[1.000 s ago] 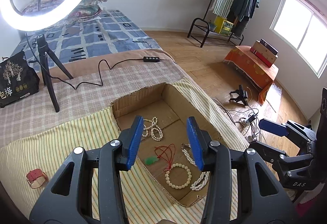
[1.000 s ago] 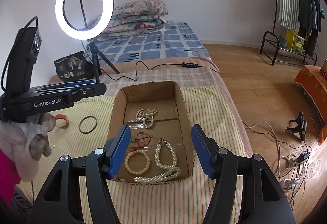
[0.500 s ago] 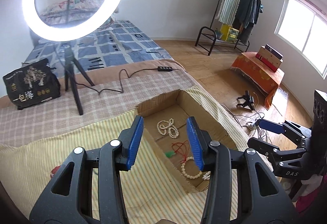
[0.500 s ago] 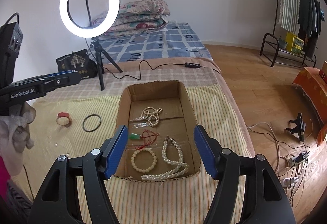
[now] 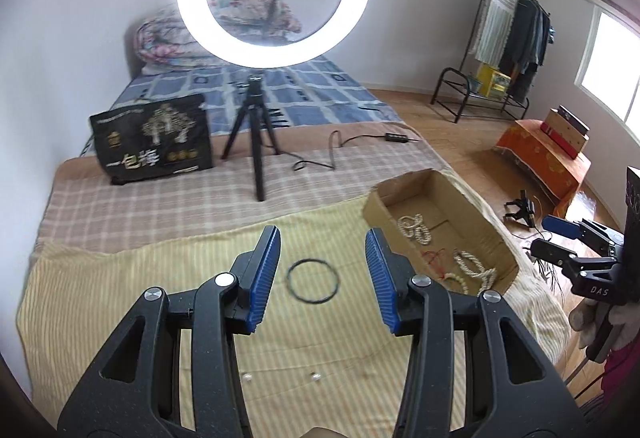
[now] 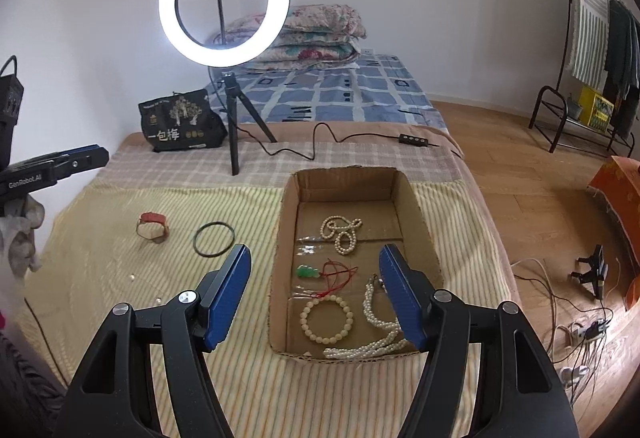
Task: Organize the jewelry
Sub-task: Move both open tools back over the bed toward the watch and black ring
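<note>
My left gripper hangs open over the yellow striped cloth. A thin black bangle lies flat on the cloth just beyond its blue fingers, untouched. My right gripper is open above the near end of the cardboard box, holding nothing. Inside the box lie a looped pearl necklace, a green pendant on red cord, a cream bead bracelet and a pearl strand. A red bracelet and the black bangle lie left of the box.
A ring light on a tripod and a black bag stand behind the cloth, with a cable across the checked blanket. Two small pearl pieces lie near the cloth's front. The bed edge drops to wooden floor on the right.
My left gripper swung left from above the box to over the cloth, so the black bangle now lies ahead of its fingers. The right gripper shifted a little and its jaws widened slightly.
</note>
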A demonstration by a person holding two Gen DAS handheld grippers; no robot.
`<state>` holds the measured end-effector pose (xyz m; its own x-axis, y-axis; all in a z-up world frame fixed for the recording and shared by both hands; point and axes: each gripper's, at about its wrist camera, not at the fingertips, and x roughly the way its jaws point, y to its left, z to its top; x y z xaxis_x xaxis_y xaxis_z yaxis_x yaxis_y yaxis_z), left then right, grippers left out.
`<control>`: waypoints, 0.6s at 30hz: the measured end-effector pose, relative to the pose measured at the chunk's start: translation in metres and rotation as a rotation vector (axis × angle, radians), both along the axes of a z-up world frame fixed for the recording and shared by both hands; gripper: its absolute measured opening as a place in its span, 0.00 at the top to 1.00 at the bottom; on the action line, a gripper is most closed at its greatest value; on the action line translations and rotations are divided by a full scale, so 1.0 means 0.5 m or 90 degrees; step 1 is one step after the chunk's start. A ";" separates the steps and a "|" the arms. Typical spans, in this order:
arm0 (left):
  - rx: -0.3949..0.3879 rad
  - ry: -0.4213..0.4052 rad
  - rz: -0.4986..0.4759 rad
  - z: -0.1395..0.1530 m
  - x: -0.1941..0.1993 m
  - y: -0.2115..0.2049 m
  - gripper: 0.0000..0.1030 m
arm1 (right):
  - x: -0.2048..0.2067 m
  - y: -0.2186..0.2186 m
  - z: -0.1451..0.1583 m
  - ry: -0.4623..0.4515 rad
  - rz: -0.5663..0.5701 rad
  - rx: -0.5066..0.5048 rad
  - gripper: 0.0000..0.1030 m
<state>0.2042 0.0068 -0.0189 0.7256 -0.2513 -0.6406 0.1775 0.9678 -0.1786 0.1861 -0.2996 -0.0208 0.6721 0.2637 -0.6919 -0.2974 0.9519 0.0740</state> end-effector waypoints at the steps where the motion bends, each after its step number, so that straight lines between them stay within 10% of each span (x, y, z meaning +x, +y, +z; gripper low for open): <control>1: -0.002 0.002 0.010 -0.004 -0.002 0.018 0.56 | 0.000 0.007 0.000 0.000 0.005 0.003 0.36; 18: -0.005 0.069 0.047 -0.096 -0.011 0.159 0.56 | 0.023 0.166 -0.043 -0.004 0.120 -0.006 0.36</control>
<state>0.1987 0.0863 -0.0671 0.6693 -0.2043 -0.7144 0.0844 0.9761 -0.2001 0.1975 -0.2165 -0.0422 0.6159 0.3791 -0.6906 -0.4706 0.8801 0.0634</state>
